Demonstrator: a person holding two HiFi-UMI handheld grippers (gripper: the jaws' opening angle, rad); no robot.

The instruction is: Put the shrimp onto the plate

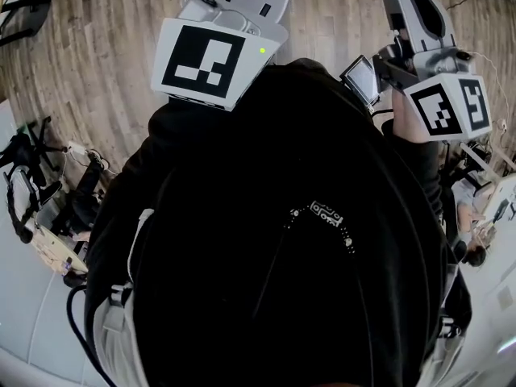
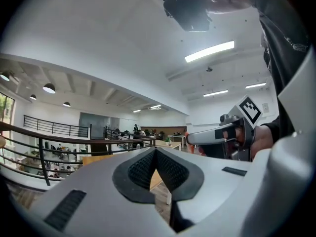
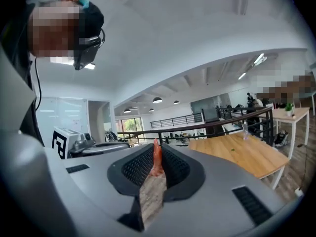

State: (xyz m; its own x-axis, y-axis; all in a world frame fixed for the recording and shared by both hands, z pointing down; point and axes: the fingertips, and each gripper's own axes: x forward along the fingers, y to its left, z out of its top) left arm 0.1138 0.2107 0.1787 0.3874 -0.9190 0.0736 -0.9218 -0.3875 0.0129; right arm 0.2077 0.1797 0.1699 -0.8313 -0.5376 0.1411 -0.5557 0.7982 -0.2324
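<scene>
The grey right gripper [image 3: 157, 148] pinches a thin orange-red shrimp [image 3: 157, 163] at frame centre; the grey left gripper [image 2: 155, 152] has its jaws touching at the tips.

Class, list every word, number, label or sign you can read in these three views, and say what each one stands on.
No word or number can be read in any view.
Left cube and right cube: black-and-white square patterns only, no letters.
Jacket tag: light print, too small to read.
</scene>
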